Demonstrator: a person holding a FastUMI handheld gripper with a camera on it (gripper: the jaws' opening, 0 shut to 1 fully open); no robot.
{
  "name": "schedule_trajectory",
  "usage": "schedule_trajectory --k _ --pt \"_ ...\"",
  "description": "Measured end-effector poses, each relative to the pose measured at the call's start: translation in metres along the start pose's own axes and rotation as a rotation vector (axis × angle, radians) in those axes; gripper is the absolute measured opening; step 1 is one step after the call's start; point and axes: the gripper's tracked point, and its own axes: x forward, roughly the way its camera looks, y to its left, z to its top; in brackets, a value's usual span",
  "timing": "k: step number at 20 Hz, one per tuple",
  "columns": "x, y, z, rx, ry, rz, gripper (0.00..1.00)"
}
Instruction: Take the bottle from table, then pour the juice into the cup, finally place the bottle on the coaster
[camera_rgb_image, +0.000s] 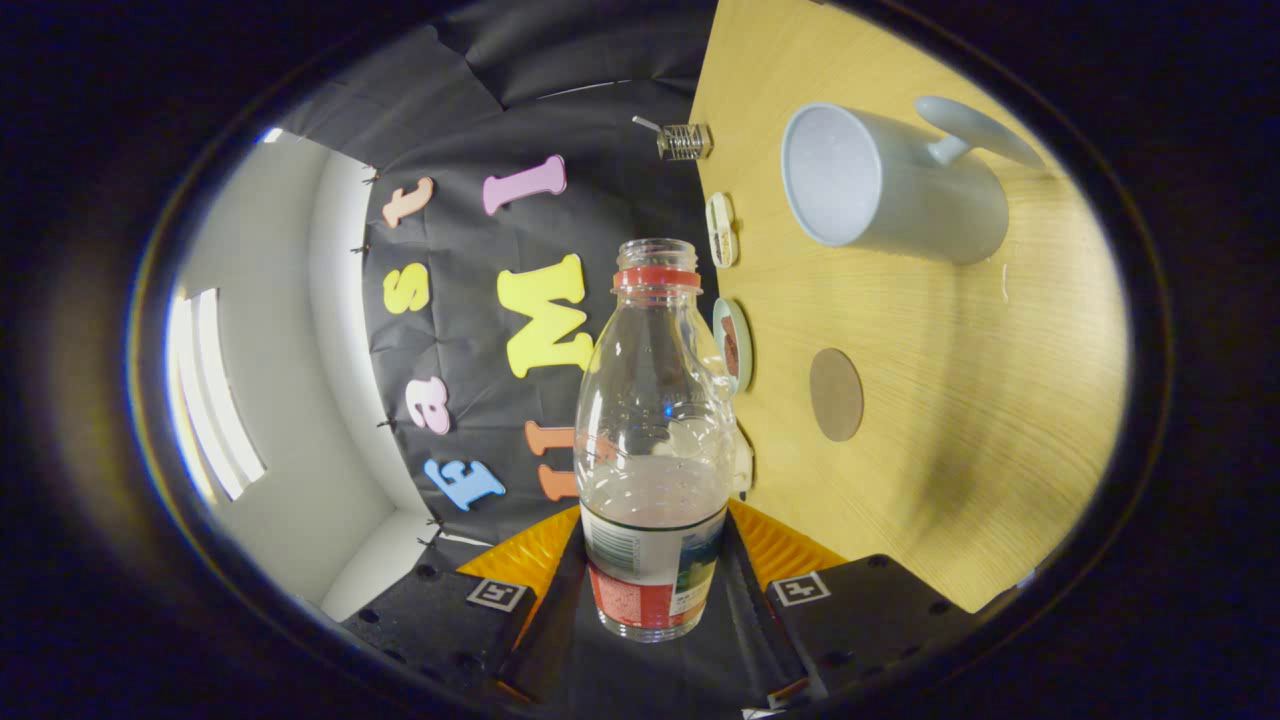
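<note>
My gripper (655, 540) is shut on a clear plastic bottle (655, 400), one finger on each side of its labelled lower body. The bottle has no cap and a red ring sits below its mouth. Pinkish juice fills only the part nearest the fingers. The view is rolled, so the wooden table (960, 420) stands on edge beside the bottle. A white cup (890, 190) with a handle stands on the table beyond the fingers, its open mouth showing no juice that I can make out. A round brown coaster (836, 394) lies between the cup and the fingers, with nothing on it.
Along the table's far edge, against the black cloth wall, sit a small wire-and-glass object (685, 140) and two small round objects (721, 230) (734, 345). A white wall (290, 400) with a bright window lies on the bottle's other side.
</note>
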Motion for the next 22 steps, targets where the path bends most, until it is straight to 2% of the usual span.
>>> schedule_trajectory --k 22 --pt "0.013 0.031 0.012 0.091 -0.02 0.045 0.74"
